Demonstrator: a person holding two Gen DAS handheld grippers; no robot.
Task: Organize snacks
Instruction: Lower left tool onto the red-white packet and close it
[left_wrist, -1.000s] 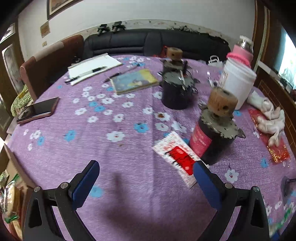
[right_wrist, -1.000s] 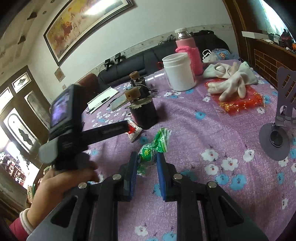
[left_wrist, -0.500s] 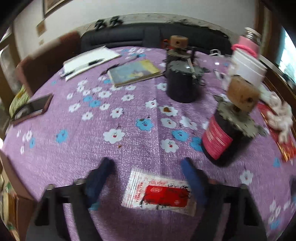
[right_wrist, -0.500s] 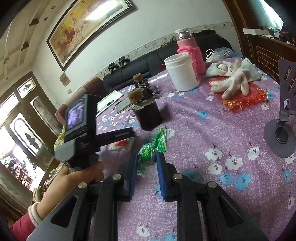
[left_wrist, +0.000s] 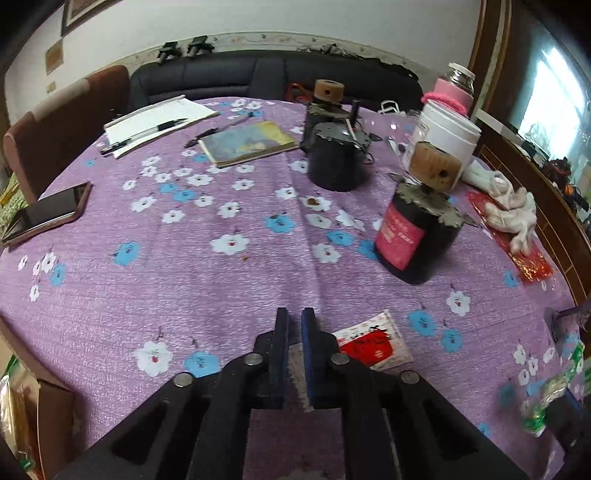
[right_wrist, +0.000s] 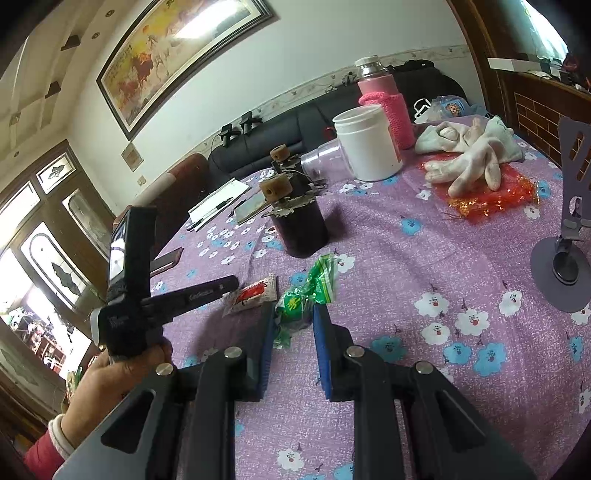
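My left gripper (left_wrist: 294, 321) is shut on the edge of a white snack packet with a red label (left_wrist: 369, 343), which lies low over the purple flowered tablecloth (left_wrist: 221, 266). The right wrist view shows that packet (right_wrist: 255, 294) held at the left gripper's tips (right_wrist: 236, 283). My right gripper (right_wrist: 294, 314) stands over a green candy wrapper (right_wrist: 306, 291); its blue pads are a little apart around the wrapper's tail. The green wrapper also shows at the right edge of the left wrist view (left_wrist: 554, 391).
A black jar with a pink label and cork knob (left_wrist: 417, 236) stands close ahead, another black jar (left_wrist: 338, 158) behind. A white tub (right_wrist: 369, 144), pink flask (right_wrist: 384, 96), white gloves (right_wrist: 469, 155), phone stand (right_wrist: 565, 258), a phone (left_wrist: 48, 214), a book (left_wrist: 247, 142) and a notepad (left_wrist: 155, 123) lie around.
My left gripper went from open to shut on the red-labelled packet and drew it to the front of the table. My right gripper's pads have parted slightly around the green wrapper.
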